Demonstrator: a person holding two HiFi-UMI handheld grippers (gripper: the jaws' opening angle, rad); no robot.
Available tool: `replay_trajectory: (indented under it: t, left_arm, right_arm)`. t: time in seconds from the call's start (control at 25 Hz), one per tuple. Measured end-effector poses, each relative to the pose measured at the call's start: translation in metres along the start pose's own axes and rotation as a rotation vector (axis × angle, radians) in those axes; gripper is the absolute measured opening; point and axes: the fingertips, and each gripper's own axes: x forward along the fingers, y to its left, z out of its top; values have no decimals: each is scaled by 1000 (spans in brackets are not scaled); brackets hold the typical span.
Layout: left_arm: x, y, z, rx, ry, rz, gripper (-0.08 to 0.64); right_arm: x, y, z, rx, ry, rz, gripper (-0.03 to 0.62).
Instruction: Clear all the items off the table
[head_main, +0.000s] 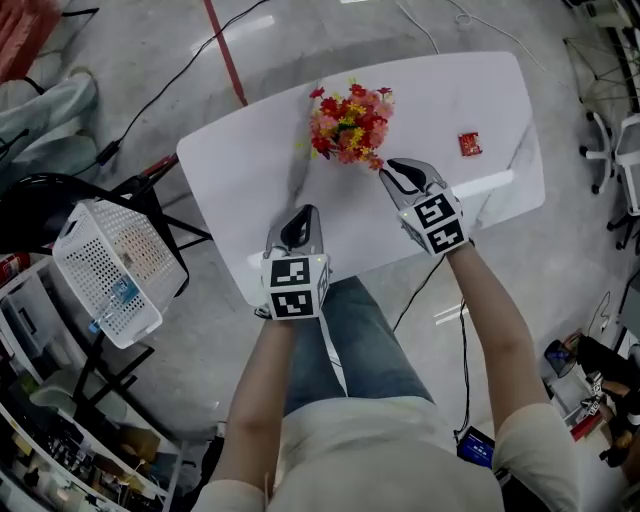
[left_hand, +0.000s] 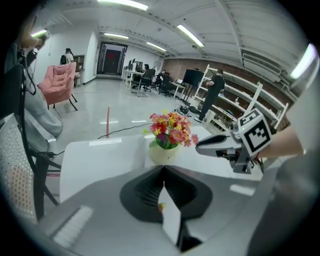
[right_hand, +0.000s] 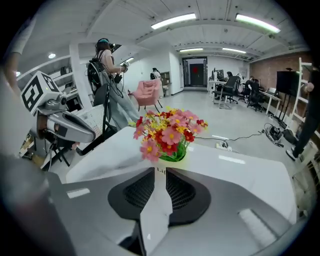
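**Flower pot lined up for the right gripper**

The right gripper is held slightly parted and empty, aimed at the flower pot mid-table (probably the first pick). The left gripper is held closed and empty over the near edge of the table. A red packet is seen near the right end.

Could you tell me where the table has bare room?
The table is bare at its left end, left of the flower pot, and in the stretch between it and the red packet. The right gripper crowds the pot's near side.
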Motion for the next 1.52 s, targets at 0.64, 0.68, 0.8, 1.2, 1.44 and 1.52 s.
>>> replay_trajectory:
  t: [0.64, 0.68, 0.8, 1.2, 1.44, 1.52]
  left_arm:
    - [56, 21, -22, -43, 33, 17, 9]
    - [57, 23, -23, -42, 34, 19, 9]
    - [62, 29, -24, -44, 37, 22, 9]
    - [74, 38, -29, -54, 52, 30, 9]
    - [78, 42, -34, -54, 68, 32, 9]
    - [78, 44, -36, -53, 70, 33, 9]
  right_arm:
    - [83, -29, -16, -64, 19, 108, 316]
    - [87, -28, -15, -70, 11, 116, 344]
    - [100, -23, -7, -91, -17, 140, 416]
    - [130, -18, 19, -32, -116, 96, 574]
    - [143, -23, 29, 20, -169, 15, 597]
    - [144, -23, 30, 28, -184, 7, 597]
